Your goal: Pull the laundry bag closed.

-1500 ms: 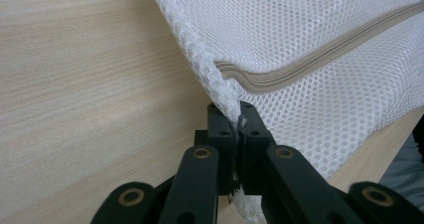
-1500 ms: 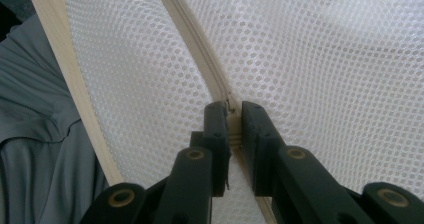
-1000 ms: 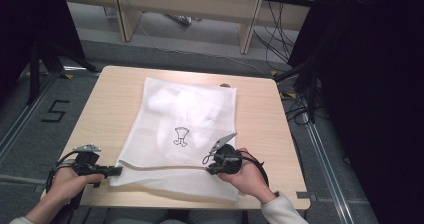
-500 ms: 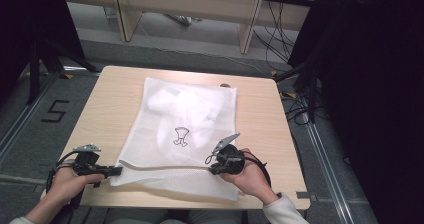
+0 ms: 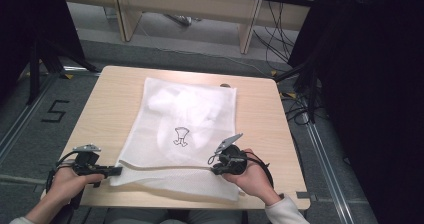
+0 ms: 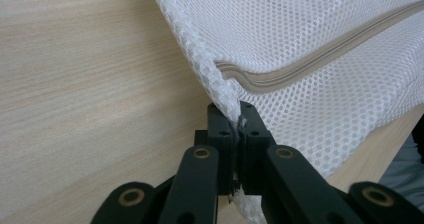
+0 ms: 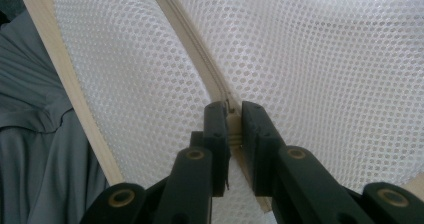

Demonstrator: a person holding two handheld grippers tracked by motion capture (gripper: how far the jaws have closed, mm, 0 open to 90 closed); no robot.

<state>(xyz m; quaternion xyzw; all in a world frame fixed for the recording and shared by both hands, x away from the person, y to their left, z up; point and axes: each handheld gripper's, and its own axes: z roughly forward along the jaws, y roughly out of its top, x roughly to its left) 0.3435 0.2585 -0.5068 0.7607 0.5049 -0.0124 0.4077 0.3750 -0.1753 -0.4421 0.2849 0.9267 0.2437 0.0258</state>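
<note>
Left hand-held gripper (image 6: 234,115) clenched on the corner edge of the white mesh laundry bag (image 5: 185,129), lower left of the high view. Right hand-held gripper (image 7: 231,115) clamped on the zipper pull (image 7: 233,120). Bag spread flat mid-table (image 5: 110,99). Step judged: zipper being worked; next, a steady pull along the zipper track (image 6: 320,59) is called for, corner kept taut.

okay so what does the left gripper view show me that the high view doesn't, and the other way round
The left gripper view shows close up how the left gripper is pinched shut on the corner edge of the white mesh bag, right where the zipper ends, and the weave of the mesh. The high view gives the bag's whole outline flat on the table, the white item inside it with a small dark print, the right gripper closed on the zipper line farther along, and the floor around. Both show the bag, the zipper, the wooden tabletop and the left gripper's hold.
</note>
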